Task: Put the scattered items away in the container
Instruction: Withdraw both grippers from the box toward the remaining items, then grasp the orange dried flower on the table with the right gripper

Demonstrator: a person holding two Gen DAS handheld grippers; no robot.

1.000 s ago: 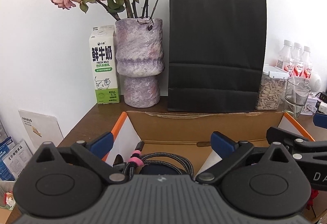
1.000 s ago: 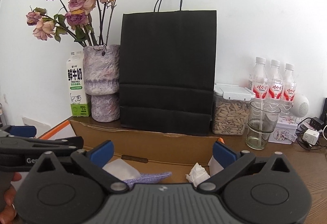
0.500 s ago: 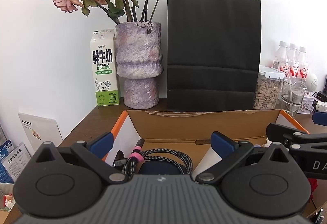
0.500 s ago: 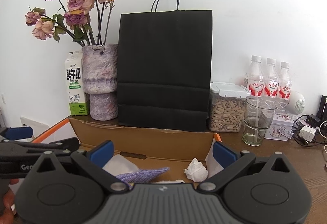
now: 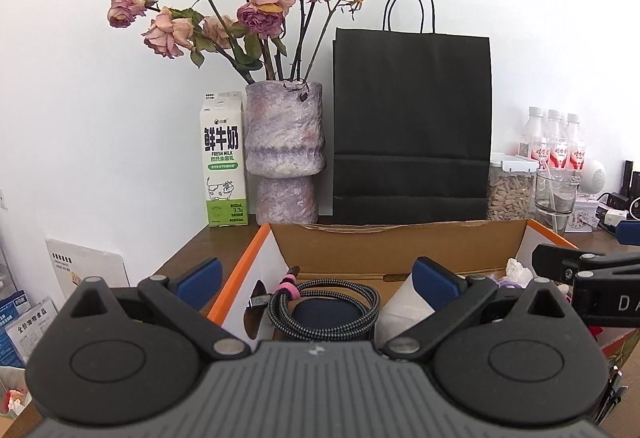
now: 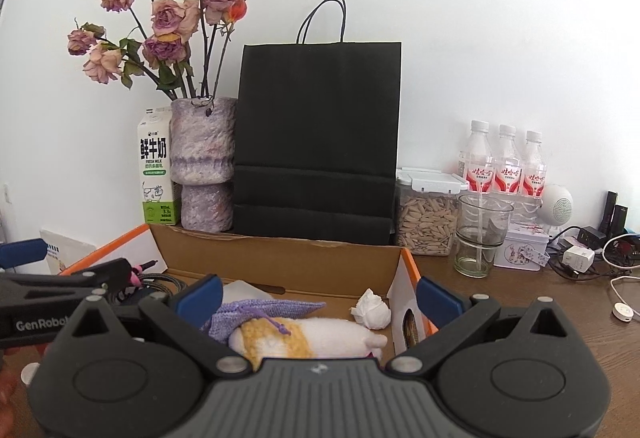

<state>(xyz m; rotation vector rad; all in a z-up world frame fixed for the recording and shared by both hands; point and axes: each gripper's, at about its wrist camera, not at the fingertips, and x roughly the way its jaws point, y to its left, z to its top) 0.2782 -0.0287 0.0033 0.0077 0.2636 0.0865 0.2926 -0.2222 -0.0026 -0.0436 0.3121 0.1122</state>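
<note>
An open cardboard box (image 5: 400, 250) with orange edges stands on the wooden table. In the left wrist view it holds a coiled braided cable (image 5: 360, 304) with a pink tie, lying over a dark blue round item (image 5: 324, 318). My left gripper (image 5: 316, 278) hovers open over the box's left part, holding nothing. The right wrist view shows the box (image 6: 280, 254) holding a purple knitted pouch (image 6: 260, 312), a white and yellow plush (image 6: 320, 332) and a crumpled tissue (image 6: 372, 312). My right gripper (image 6: 319, 298) is open above them, empty.
Behind the box stand a milk carton (image 5: 224, 162), a vase of dried roses (image 5: 284, 150) and a black paper bag (image 5: 412, 118). To the right are a seed jar (image 6: 428, 214), a glass (image 6: 480, 238), water bottles (image 6: 506, 162), a tin and chargers with cables (image 6: 580, 258).
Both grippers have drawn back and risen from the box, so more of its inside shows. The plush and pouch now appear under the right gripper. Both stay open.
</note>
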